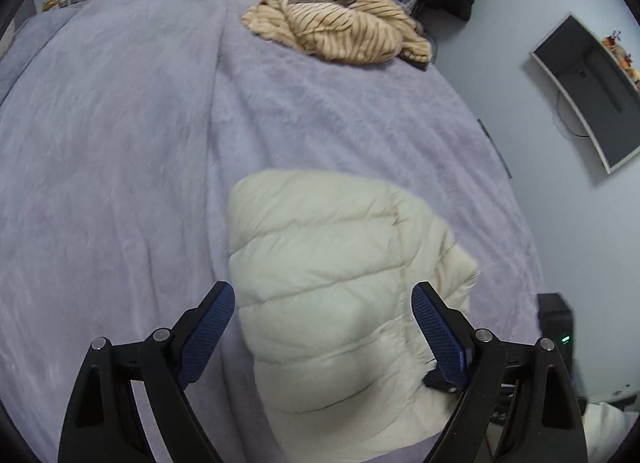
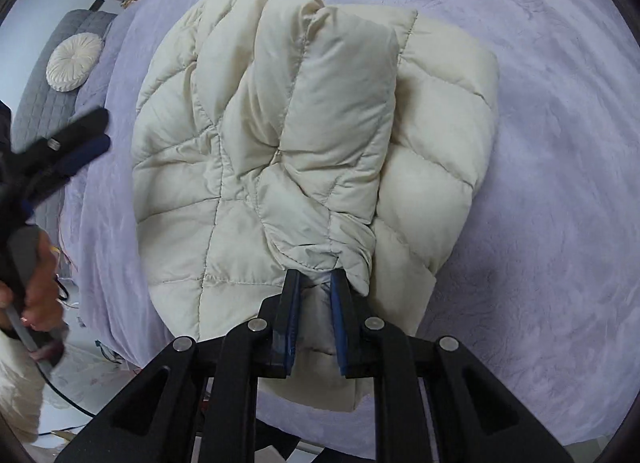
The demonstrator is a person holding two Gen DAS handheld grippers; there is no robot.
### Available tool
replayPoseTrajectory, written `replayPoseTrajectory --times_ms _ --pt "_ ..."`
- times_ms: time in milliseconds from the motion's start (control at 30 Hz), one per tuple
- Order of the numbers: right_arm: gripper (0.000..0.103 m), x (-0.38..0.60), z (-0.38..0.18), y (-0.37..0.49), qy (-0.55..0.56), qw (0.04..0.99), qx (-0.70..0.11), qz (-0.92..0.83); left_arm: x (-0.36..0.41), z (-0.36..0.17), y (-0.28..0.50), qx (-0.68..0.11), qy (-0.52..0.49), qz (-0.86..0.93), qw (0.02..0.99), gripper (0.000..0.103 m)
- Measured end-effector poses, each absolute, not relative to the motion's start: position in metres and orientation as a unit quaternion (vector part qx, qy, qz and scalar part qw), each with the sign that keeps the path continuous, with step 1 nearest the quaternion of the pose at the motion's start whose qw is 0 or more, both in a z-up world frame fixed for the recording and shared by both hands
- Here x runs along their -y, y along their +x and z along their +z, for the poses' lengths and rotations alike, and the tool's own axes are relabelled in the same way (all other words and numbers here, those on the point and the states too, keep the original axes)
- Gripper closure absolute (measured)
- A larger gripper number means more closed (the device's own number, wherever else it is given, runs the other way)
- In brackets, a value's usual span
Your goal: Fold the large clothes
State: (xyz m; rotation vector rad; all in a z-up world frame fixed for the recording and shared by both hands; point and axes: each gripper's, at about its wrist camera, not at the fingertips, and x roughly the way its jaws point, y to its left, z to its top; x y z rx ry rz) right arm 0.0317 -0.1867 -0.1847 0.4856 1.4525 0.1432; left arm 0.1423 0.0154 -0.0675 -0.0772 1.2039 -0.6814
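Right tool clamped on puffer jacket hem, bulk stretching straight ahead; left tool wide open, empty, above it.

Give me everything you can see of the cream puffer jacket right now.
The jacket is cream, quilted and puffy, with a smooth, slightly shiny shell stitched into padded panels. It lies bunched and partly folded near the edge of the lilac blanket, with one sleeve or flap drawn over the top toward the camera. The right hand-held gripper is shut on the gathered end of that flap. The left hand-held gripper hangs open above the jacket and does not touch it.
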Motion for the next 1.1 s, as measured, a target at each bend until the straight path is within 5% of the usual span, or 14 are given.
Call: replayPoseTrajectory --times_ms 433,1100 --pt "0.089 0.188 -0.224 -0.008 0.249 0.739 -0.623 0.06 0.081 -0.197 0.186 -0.595 0.028 -0.31 0.741 0.012" --pt "0.089 0.202 -0.239 -0.005 0.271 0.727 -0.627 0.071 0.083 -0.212 0.189 -0.597 0.027 -0.293 0.746 0.011"
